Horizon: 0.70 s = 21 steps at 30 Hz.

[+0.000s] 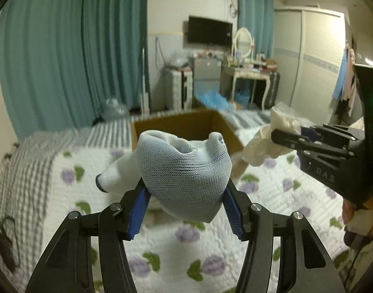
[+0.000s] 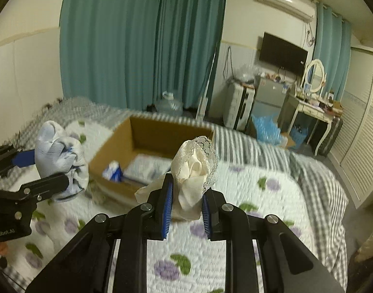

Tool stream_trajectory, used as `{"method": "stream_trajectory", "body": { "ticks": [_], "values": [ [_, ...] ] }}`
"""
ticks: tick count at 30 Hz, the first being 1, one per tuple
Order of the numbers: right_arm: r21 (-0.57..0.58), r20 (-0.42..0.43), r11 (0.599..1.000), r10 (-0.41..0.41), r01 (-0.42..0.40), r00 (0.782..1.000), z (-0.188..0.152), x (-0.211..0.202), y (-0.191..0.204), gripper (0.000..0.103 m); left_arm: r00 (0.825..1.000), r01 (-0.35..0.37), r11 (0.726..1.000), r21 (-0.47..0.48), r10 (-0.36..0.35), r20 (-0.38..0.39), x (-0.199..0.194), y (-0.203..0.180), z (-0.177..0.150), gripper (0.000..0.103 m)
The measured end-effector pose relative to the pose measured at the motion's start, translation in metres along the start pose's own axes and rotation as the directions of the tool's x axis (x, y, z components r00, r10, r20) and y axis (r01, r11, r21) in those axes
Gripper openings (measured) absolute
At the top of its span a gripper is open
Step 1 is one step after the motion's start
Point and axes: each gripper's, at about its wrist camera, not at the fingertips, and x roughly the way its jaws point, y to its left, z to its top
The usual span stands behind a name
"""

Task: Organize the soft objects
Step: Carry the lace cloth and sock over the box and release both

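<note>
Blue knit glove (image 1: 184,171) and cream lace cloth (image 2: 195,175), both held up, box ahead.
The left gripper (image 1: 186,190) fingers squeeze the glove; the right gripper (image 2: 186,195) fingers pinch the cloth. The cardboard box (image 2: 152,131) sits just past the fingertips, so reach over its rim before letting go.

A pale blue knit sock (image 1: 184,168), bunched into a lump, is held above the floral quilt. A cream lace-trimmed cloth (image 2: 195,173) is crumpled, held upright near an open cardboard box (image 2: 147,131).

Between the left gripper's (image 1: 185,190) ribbed blue pads sat a matt, fine-knit pale-blue cloth (image 1: 184,171). The right gripper (image 2: 186,195) pinched cream fabric (image 2: 192,178), lace-edged; ahead, a matt brown cardboard box (image 2: 149,134); beneath, a quilted bedspread (image 2: 247,185).
</note>
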Motion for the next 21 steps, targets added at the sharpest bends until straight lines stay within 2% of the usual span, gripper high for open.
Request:
{"method": "stream_trajectory", "body": {
  "ticks": [5, 6, 11, 16, 21],
  "values": [
    [-0.019, 0.056, 1.0, -0.023, 0.024, 0.998, 0.042, -0.006, -0.001, 0.02, 0.998, -0.004, 1.0, 0.018, 0.003, 0.057, -0.003, 0.001, 0.032, 0.056],
    [-0.018, 0.055, 0.999, -0.036, 0.037, 0.998, 0.049, -0.004, -0.001, 0.02, 1.0, 0.0, 1.0, -0.013, 0.0, 0.021, 0.0, 0.002, 0.038, 0.056],
    [-0.027, 0.038, 0.998, -0.057, 0.058, 0.998, 0.071, 0.017, 0.0, 0.02, 1.0, -0.017, 0.999, -0.028, 0.018, 0.024, 0.024, 0.011, 0.061, 0.056],
    [-0.034, -0.005, 0.995, -0.094, 0.094, 0.996, 0.081, 0.055, 0.005, 0.02, 0.999, -0.047, 0.999, -0.012, 0.047, 0.004, 0.058, 0.019, 0.067, 0.056],
    [0.001, -0.049, 0.998, -0.07, 0.07, 0.996, 0.074, 0.092, 0.002, 0.02, 0.996, -0.08, 0.996, 0.028, 0.081, -0.024, 0.09, 0.015, 0.059, 0.056]
  ]
}}
